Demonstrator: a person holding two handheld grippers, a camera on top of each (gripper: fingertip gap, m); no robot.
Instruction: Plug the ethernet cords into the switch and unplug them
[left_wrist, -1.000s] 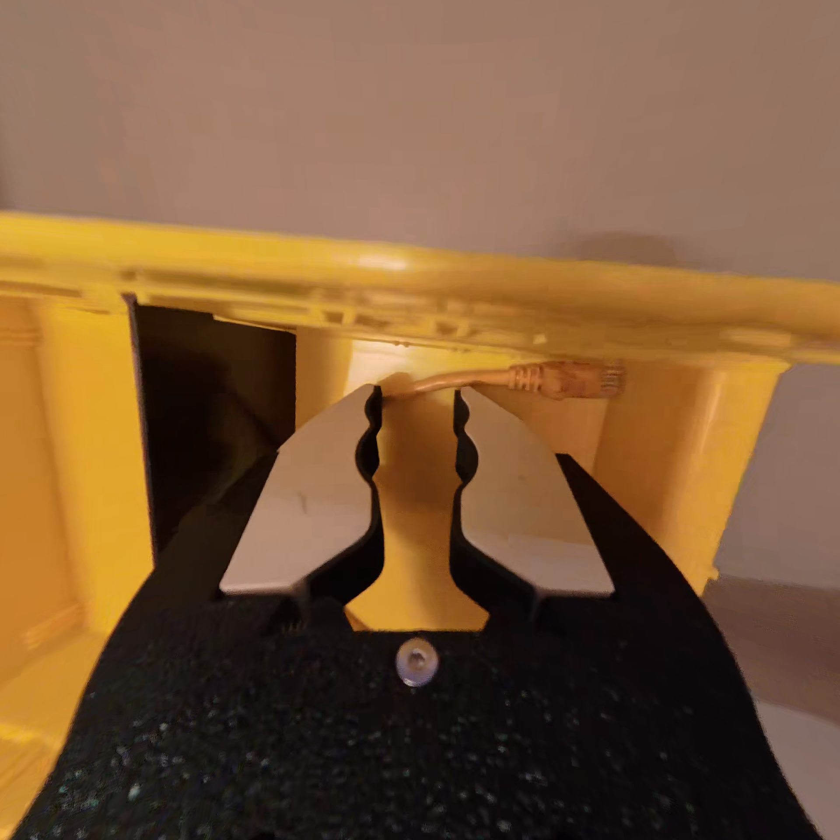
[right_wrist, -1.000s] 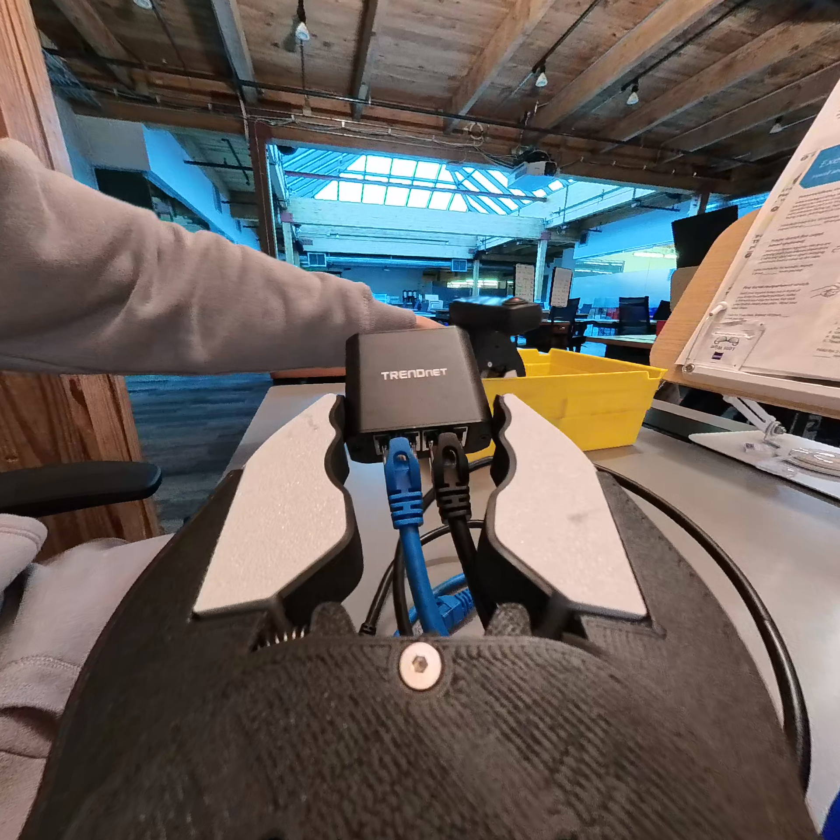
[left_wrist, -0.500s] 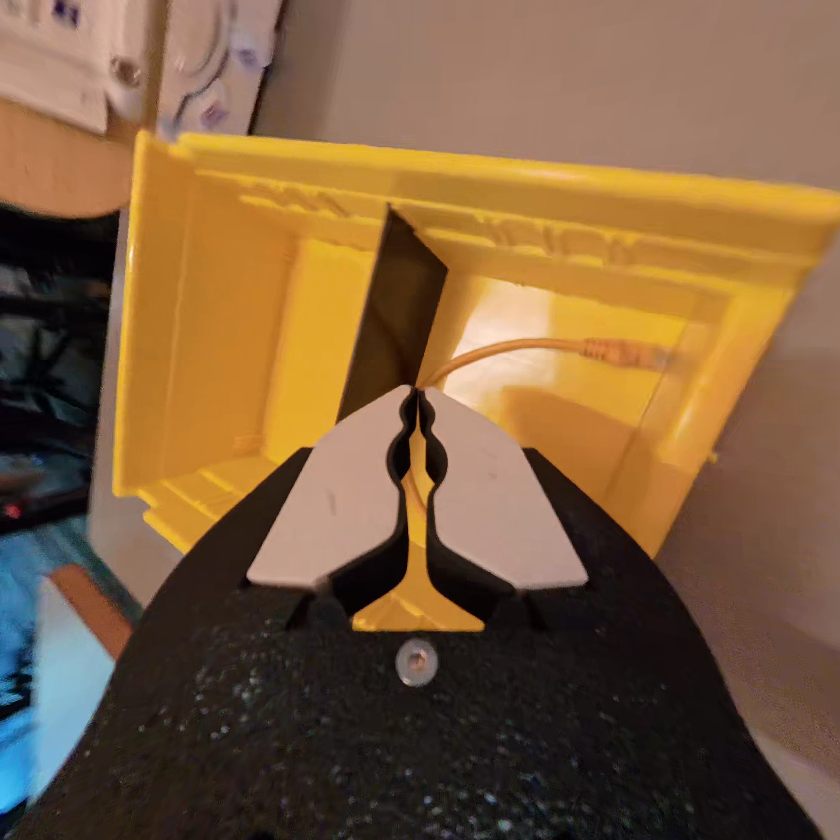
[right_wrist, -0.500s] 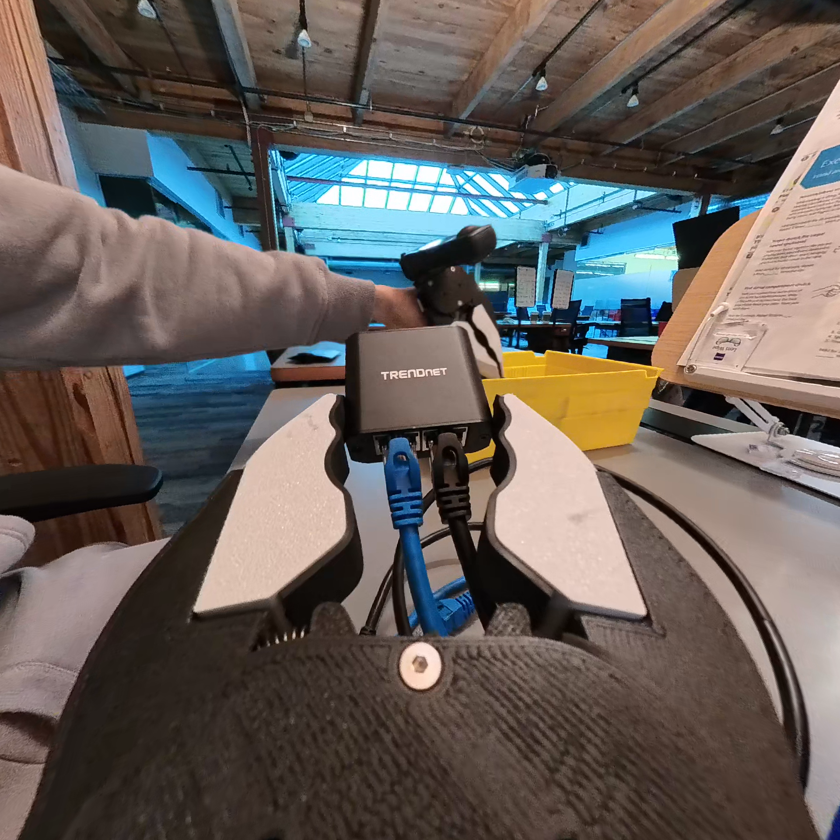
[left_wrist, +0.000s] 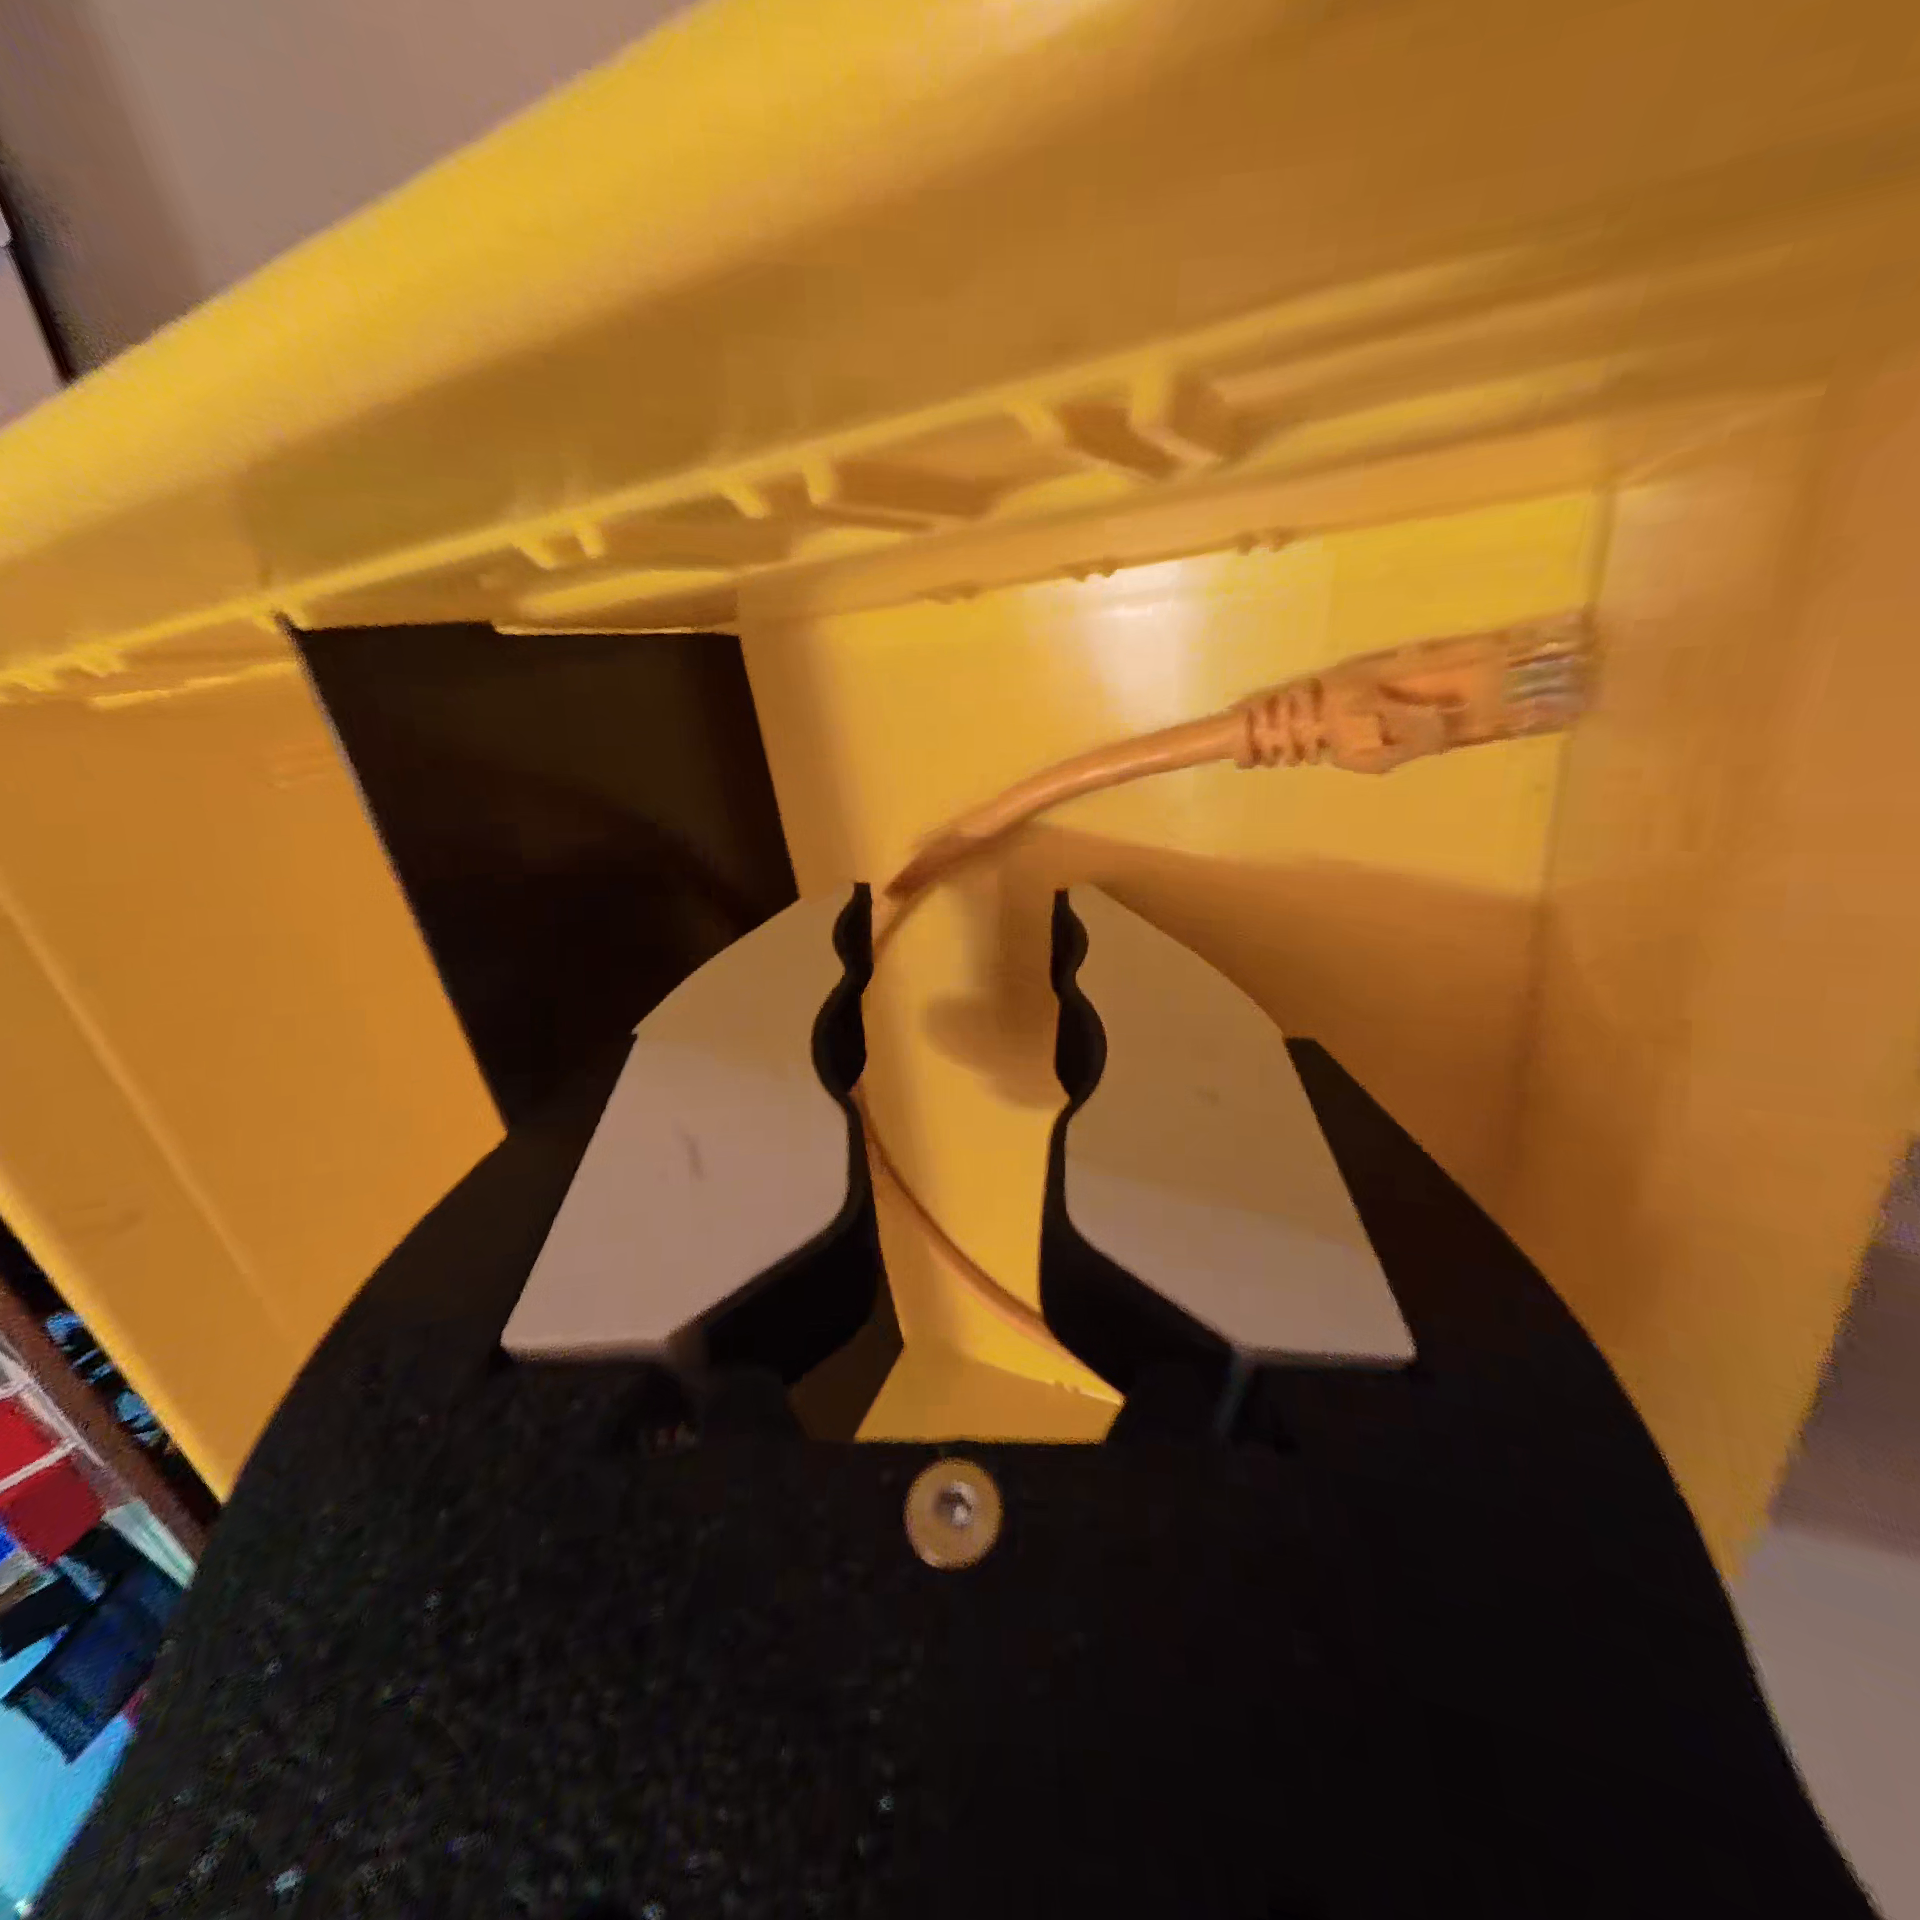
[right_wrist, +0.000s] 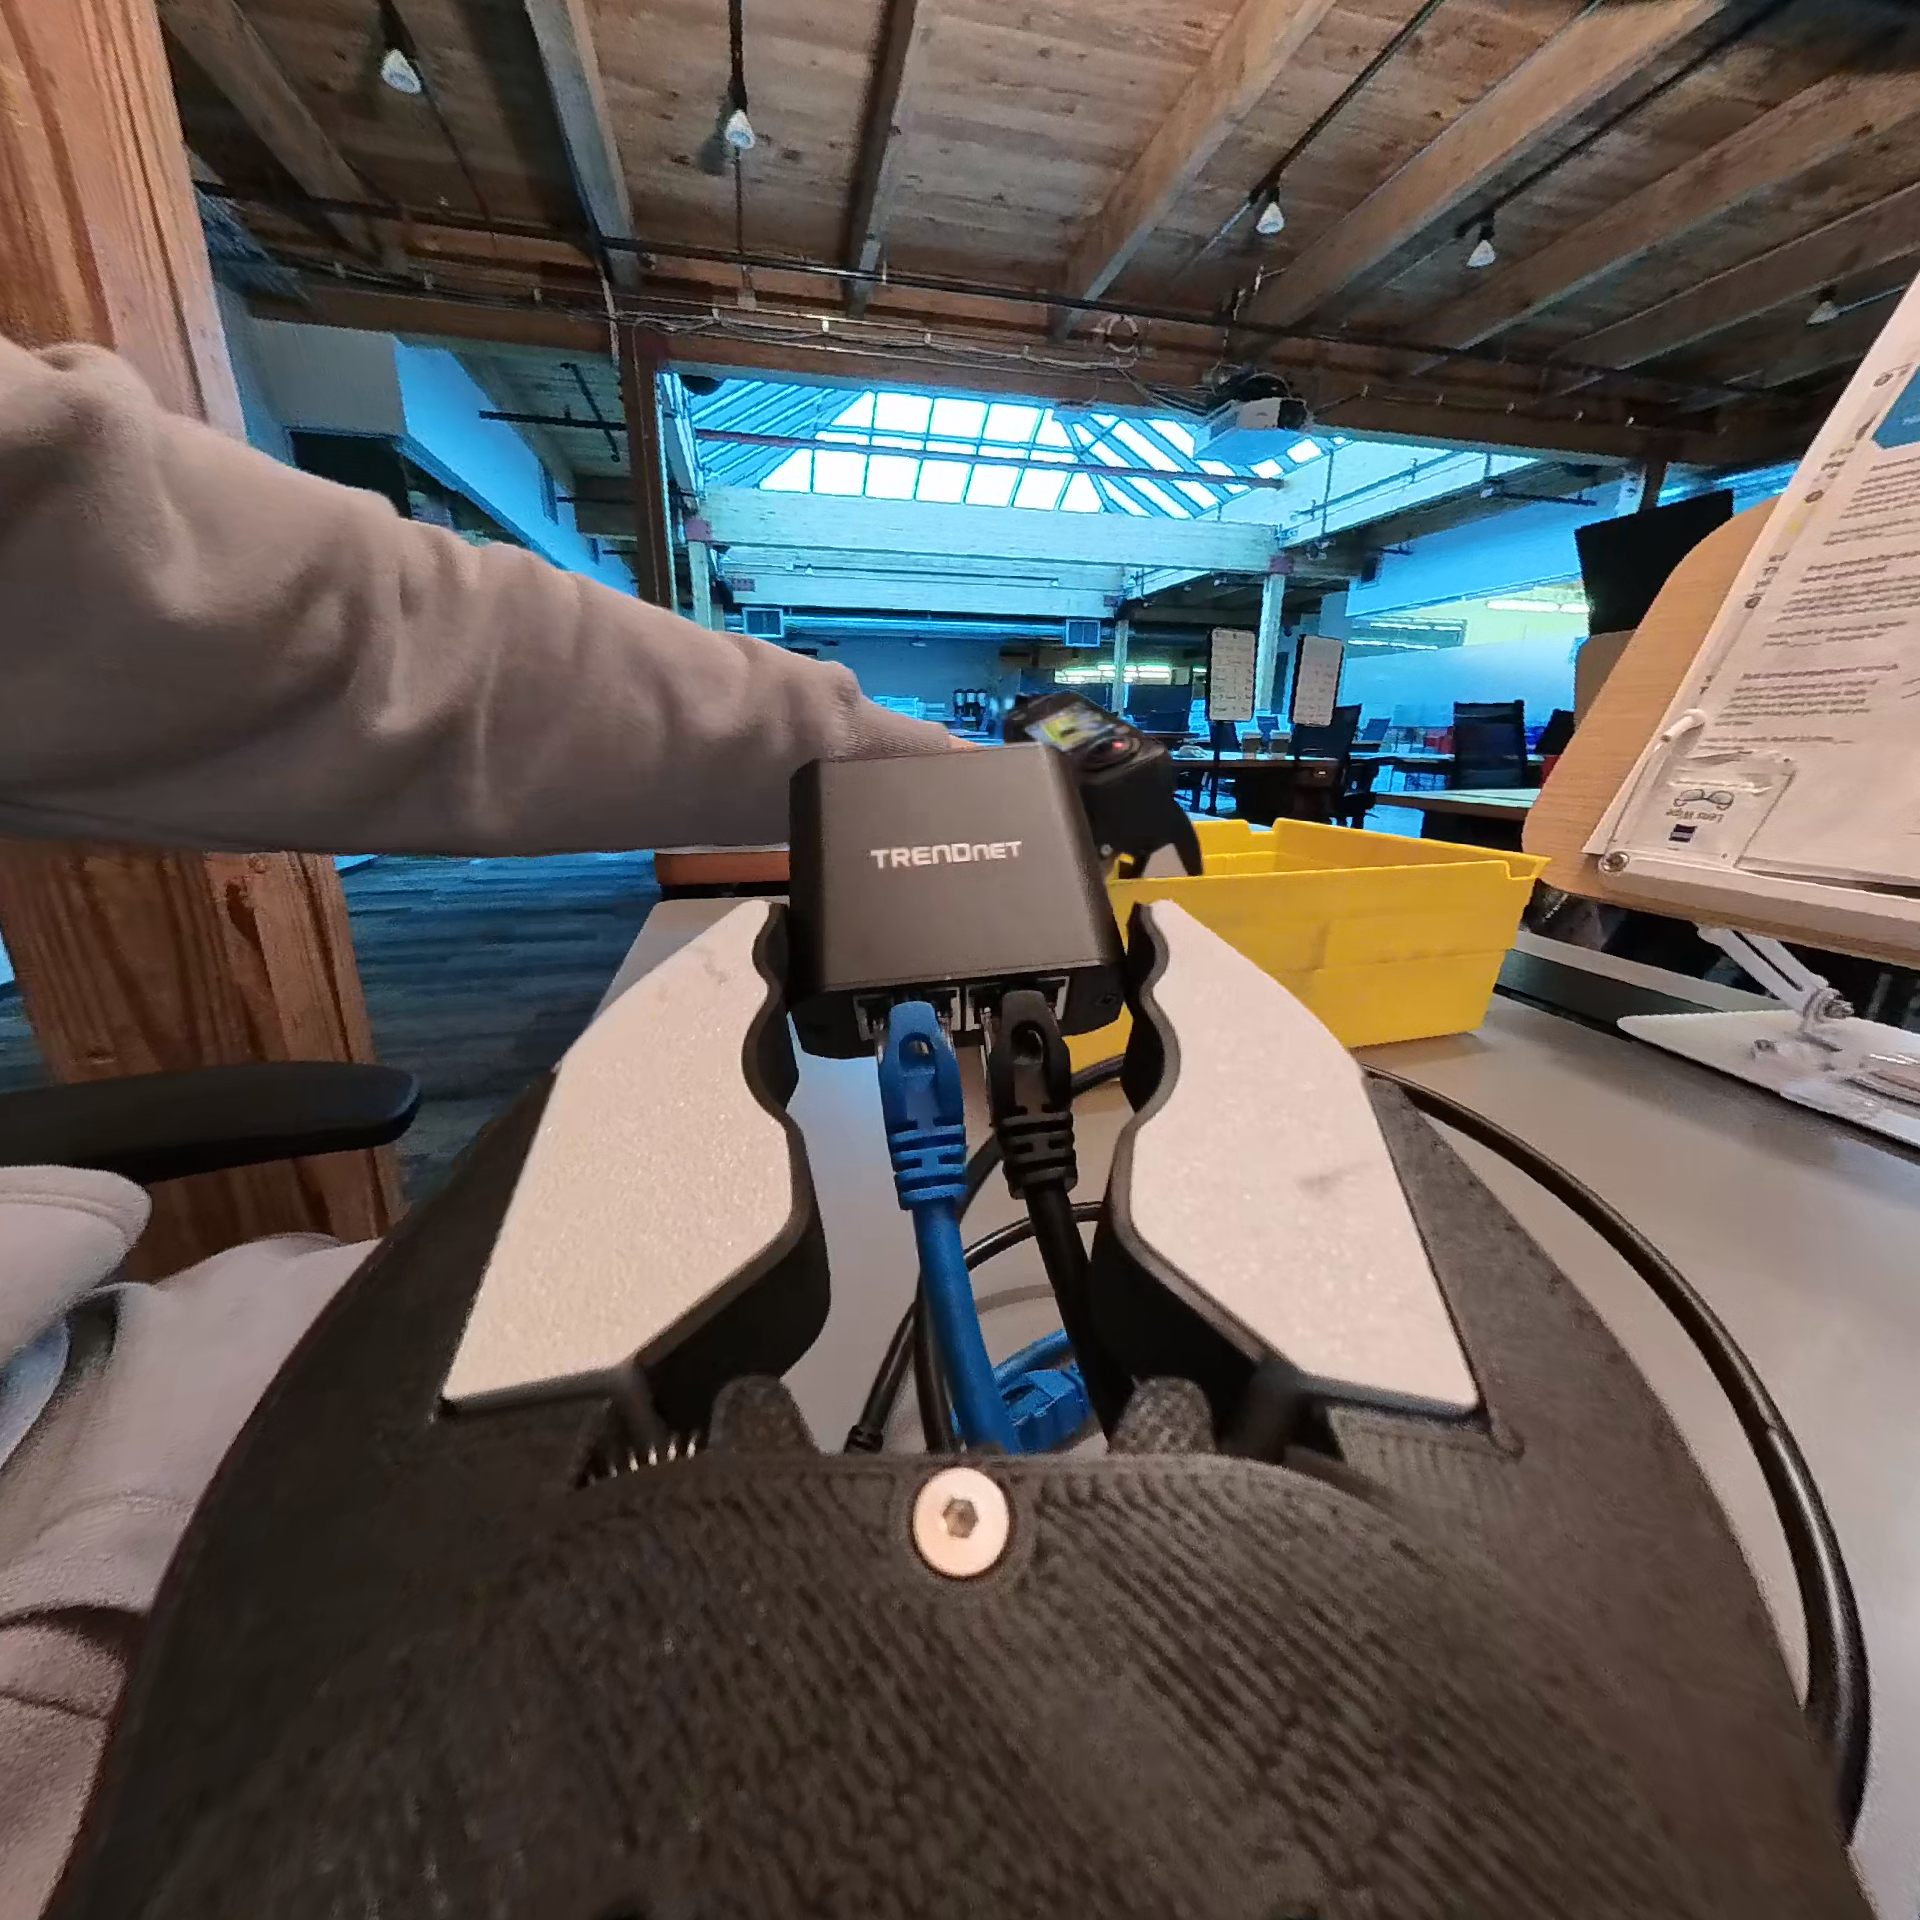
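Note:
My right gripper (right_wrist: 956, 914) is shut on the black switch (right_wrist: 945, 862), one finger against each side. A blue cord (right_wrist: 920, 1101) and a black cord (right_wrist: 1029, 1091) are plugged into its front ports. My left gripper (left_wrist: 956, 904) is open inside the yellow bin (left_wrist: 935, 312). A yellow ethernet cord runs between its fingers, along the left one. The cord's plug (left_wrist: 1423, 707) points right, near the bin's wall. In the right wrist view the left gripper (right_wrist: 1112, 790) sits behind the switch, over the bin (right_wrist: 1351, 935).
A black divider (left_wrist: 551, 831) splits the bin. A person's grey sleeve (right_wrist: 364, 675) reaches across from the left. A document stand (right_wrist: 1766, 727) is on the right of the grey table. A black cable (right_wrist: 1766, 1351) loops around my right gripper. A wooden post (right_wrist: 104, 312) and chair armrest (right_wrist: 208, 1112) stand left. Spacing between my two grippers at the tips: around 35 centimetres.
My left gripper had nearly shut on the yellow cord and risen above the bin. It is now open again and down in the bin. The right gripper and switch have not moved.

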